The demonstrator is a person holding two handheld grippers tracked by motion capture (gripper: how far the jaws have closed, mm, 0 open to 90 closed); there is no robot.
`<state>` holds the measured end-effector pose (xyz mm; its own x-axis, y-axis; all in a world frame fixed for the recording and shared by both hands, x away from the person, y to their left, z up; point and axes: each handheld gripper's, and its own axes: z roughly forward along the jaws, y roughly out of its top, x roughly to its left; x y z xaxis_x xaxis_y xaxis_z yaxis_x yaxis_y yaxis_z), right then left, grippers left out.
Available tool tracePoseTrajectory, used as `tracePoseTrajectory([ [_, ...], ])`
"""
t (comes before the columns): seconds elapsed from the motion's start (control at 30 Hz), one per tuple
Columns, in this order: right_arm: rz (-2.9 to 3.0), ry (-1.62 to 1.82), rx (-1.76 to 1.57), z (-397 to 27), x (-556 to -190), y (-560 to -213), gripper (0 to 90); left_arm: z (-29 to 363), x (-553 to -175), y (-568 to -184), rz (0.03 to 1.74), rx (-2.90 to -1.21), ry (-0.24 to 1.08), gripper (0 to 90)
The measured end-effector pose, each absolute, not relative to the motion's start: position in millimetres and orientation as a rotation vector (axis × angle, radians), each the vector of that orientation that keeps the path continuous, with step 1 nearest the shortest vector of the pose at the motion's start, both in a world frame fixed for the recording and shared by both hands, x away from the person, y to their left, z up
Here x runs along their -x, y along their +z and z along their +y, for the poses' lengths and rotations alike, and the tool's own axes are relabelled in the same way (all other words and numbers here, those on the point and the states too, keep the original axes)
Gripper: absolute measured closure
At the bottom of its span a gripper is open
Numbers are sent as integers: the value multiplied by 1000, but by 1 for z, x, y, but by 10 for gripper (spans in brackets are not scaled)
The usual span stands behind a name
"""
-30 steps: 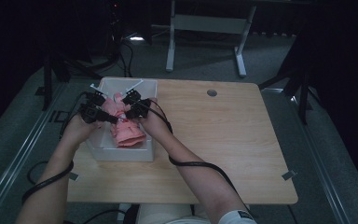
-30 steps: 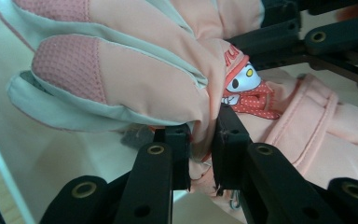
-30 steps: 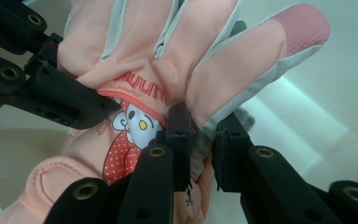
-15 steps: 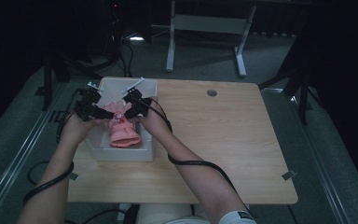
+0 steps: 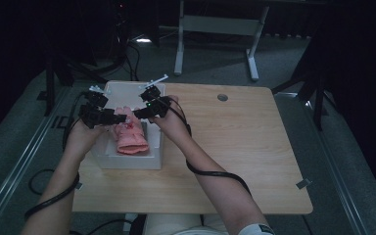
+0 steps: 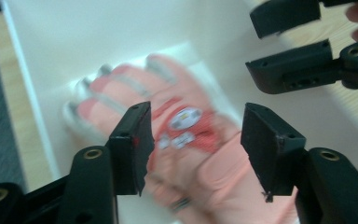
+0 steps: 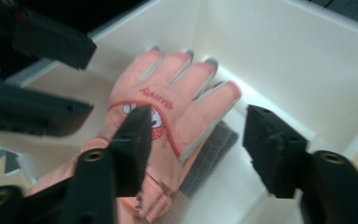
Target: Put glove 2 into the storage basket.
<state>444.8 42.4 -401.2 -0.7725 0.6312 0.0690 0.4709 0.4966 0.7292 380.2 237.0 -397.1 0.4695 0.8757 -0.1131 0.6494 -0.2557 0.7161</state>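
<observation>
Pink glove is lying flat inside the white box, which sits at the left end of the wooden table, so everything here is placed relative to that box. Left gripper hangs over the box's left side and right gripper over its right side, both just above the glove and pointing at each other. Both sets of jaws have just been opening and now stand roughly half apart, with nothing pinched; the glove lies below the gap in each gripper view, not pressed by the pads. In the right gripper view the glove's fingers reach toward a corner of the box, and a grey cloth piece peeks out from under the glove's edge, also inside the box.
</observation>
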Motion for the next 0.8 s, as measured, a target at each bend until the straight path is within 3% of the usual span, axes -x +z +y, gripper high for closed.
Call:
tracePoseTrajectory([
  [0.07,2504,1177,-940,31,-442,-393,341,231,-375,-394,1232,-1976,404,353],
  [0.2,2477,1233,-932,10,-437,-381,229,218,-367,-390,1158,-1933,347,180],
  [0.33,2500,1279,-881,-10,-430,-378,142,200,-359,-389,1099,-1933,340,144],
  [0.47,2482,1309,-883,-27,-427,-378,141,179,-353,-391,1022,-1963,316,132],
  [0.57,2465,1314,-894,-49,-425,-379,136,166,-350,-391,966,-1972,329,0],
  [0.8,2423,1283,-921,-87,-421,-379,140,137,-343,-388,852,-1931,272,0],
])
